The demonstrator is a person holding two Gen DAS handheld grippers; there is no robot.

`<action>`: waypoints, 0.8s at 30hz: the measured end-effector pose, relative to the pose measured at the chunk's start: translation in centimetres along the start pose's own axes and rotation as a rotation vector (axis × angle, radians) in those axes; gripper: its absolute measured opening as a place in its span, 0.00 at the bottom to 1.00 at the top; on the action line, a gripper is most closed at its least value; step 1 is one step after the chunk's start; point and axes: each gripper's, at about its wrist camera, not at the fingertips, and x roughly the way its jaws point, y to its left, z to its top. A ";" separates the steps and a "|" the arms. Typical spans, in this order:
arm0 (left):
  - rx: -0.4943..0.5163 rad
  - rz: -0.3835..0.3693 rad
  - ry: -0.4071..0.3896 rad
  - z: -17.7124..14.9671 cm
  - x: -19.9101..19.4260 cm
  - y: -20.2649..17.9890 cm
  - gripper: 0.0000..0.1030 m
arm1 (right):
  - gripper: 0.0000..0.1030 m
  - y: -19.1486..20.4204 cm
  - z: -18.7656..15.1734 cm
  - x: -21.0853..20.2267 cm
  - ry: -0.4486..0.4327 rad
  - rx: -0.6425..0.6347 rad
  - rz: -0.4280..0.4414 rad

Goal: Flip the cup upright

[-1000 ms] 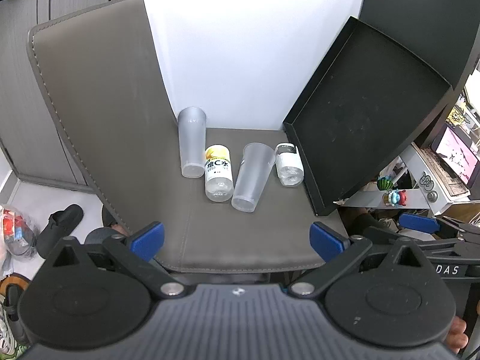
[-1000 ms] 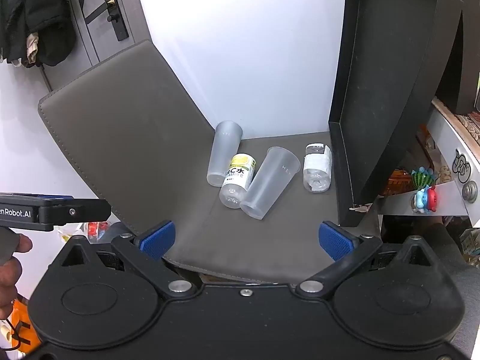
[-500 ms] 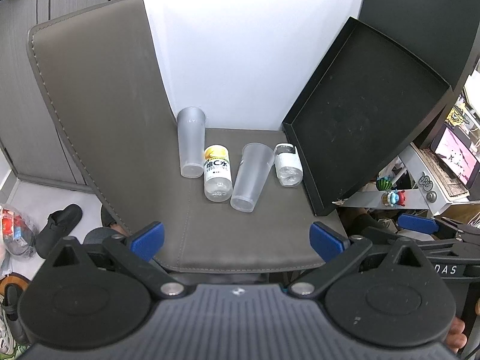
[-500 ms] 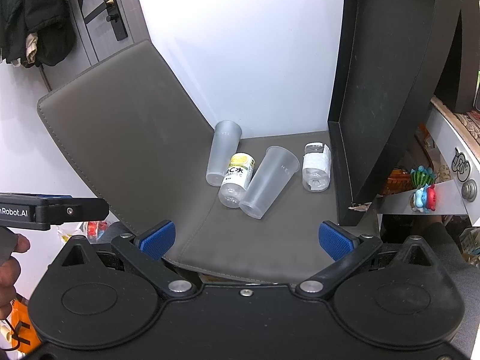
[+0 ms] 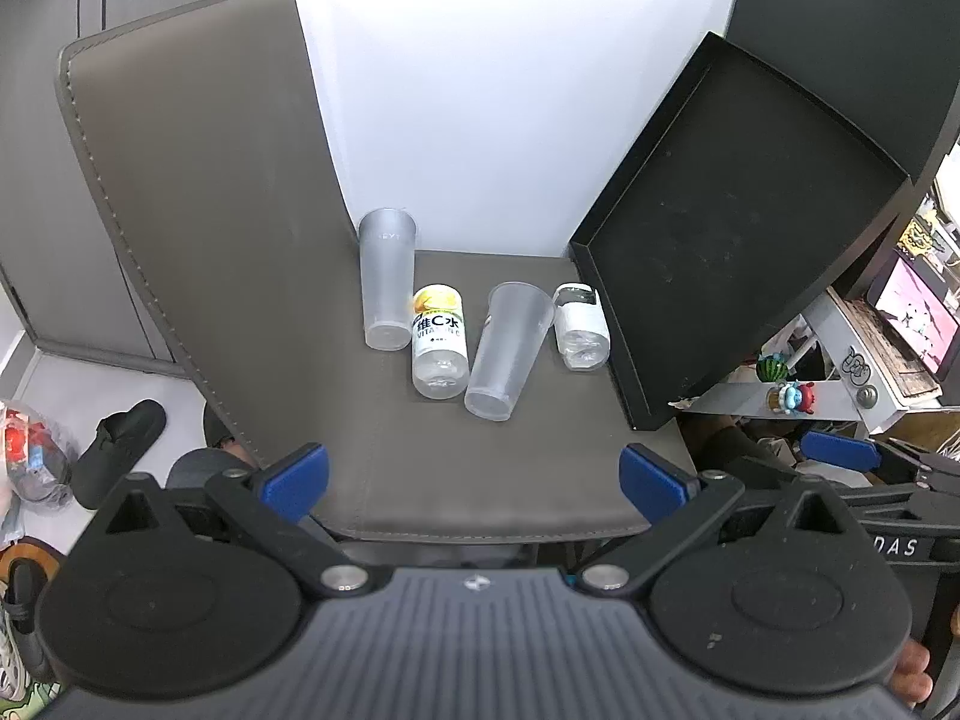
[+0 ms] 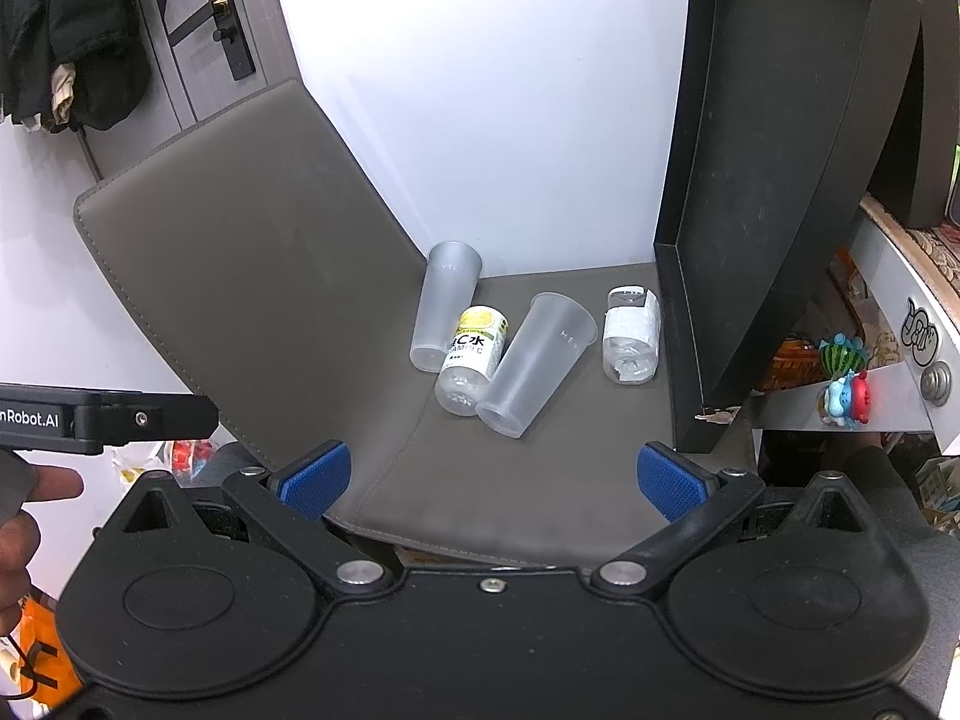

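Two frosted plastic cups lie on their sides on a grey chair seat (image 5: 492,480). One cup (image 5: 387,279) lies at the back left, its base toward me. The other cup (image 5: 509,351) lies in the middle, base toward me, mouth toward the wall. They also show in the right wrist view as the left cup (image 6: 444,306) and the middle cup (image 6: 537,363). My left gripper (image 5: 474,480) is open and empty, above the seat's front edge. My right gripper (image 6: 492,480) is open and empty, likewise short of the cups.
A yellow-labelled bottle (image 5: 439,339) lies between the cups, and a small clear bottle (image 5: 579,324) lies to their right. A black box lid (image 5: 720,228) leans at the seat's right edge. The chair back (image 5: 198,222) rises on the left. Cluttered shelves (image 6: 870,372) stand at the right.
Both grippers have eased back very slightly, so the cups and bottles sit a little higher in view. Nothing on the seat has moved.
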 end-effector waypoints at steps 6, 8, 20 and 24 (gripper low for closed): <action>-0.001 0.001 -0.002 0.0 0.0 0.1 0.99 | 1.00 0.0 0.0 0.0 0.000 0.000 0.000; -0.001 -0.005 -0.003 0.0 -0.1 0.1 0.99 | 1.00 0.1 0.0 0.0 0.000 -0.001 -0.001; 0.004 -0.012 -0.009 0.0 -0.4 0.1 0.99 | 1.00 0.0 -0.1 0.0 0.000 0.003 -0.004; 0.007 -0.009 -0.010 0.0 -0.5 0.0 0.99 | 1.00 0.0 -0.1 0.0 -0.001 0.003 -0.004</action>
